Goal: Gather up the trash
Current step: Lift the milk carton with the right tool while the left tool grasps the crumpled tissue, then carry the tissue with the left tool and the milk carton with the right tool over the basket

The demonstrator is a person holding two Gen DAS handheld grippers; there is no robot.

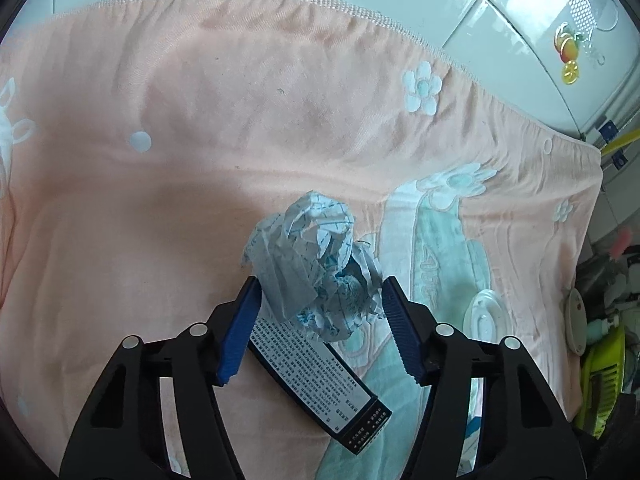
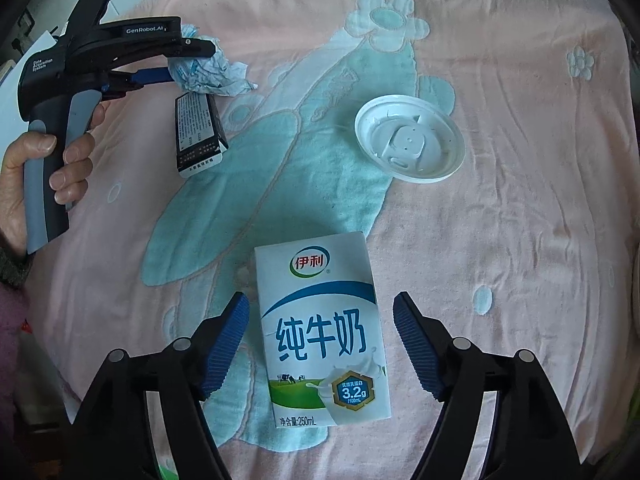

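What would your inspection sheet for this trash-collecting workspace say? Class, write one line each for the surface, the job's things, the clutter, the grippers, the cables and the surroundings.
Surface: pink floral blanket, wrinkled, covering the whole work area.
Job's things: crumpled paper partly over a small dark printed box; milk carton lying flat; white plastic lid lying apart from the rest.
Clutter: nothing seen on the blanket beyond the trash.
Grippers: left gripper straddles the crumpled paper, its left pad touching it, grip unclear; right gripper open around the milk carton, pads apart from it.
Cables: nothing seen.
Surroundings: white tiled wall; green plastic item at the blanket's edge.
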